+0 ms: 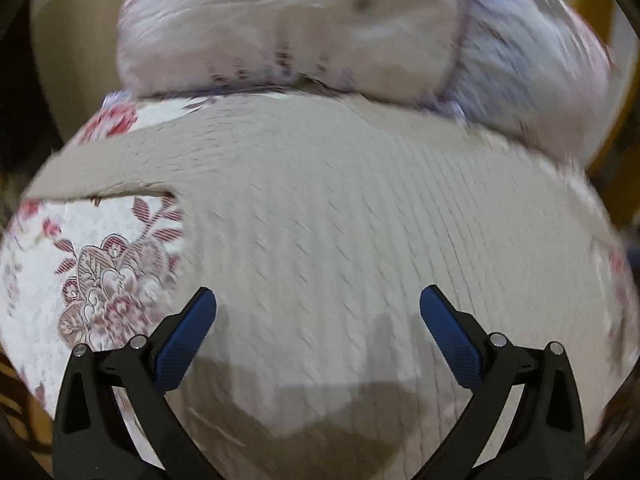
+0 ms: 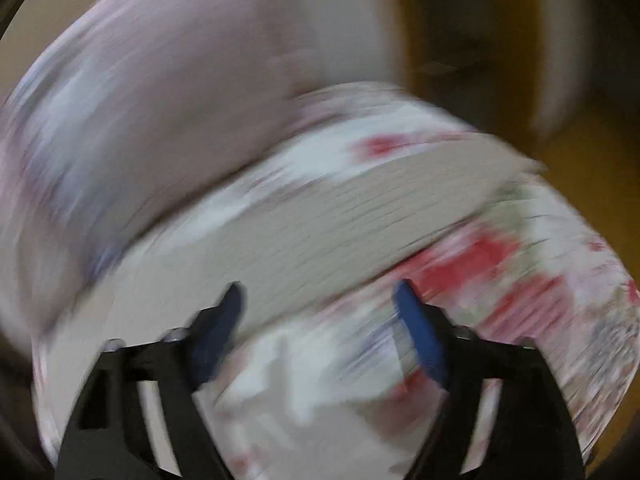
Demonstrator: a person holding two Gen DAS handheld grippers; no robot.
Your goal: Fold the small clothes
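A beige ribbed knit garment (image 1: 328,216) lies spread on a white bed sheet with red flowers (image 1: 100,264). My left gripper (image 1: 318,312) is open just above the garment's near part, with nothing between its blue pads. In the right wrist view, heavily blurred, the same beige garment (image 2: 340,224) lies as a band across the floral sheet (image 2: 520,272). My right gripper (image 2: 320,312) is open and empty, over the garment's near edge.
A pale lilac patterned pillow (image 1: 320,28) lies beyond the garment, touching its far edge; it also shows in the right wrist view (image 2: 140,120). Brown wooden furniture (image 2: 500,60) stands beyond the bed at the right.
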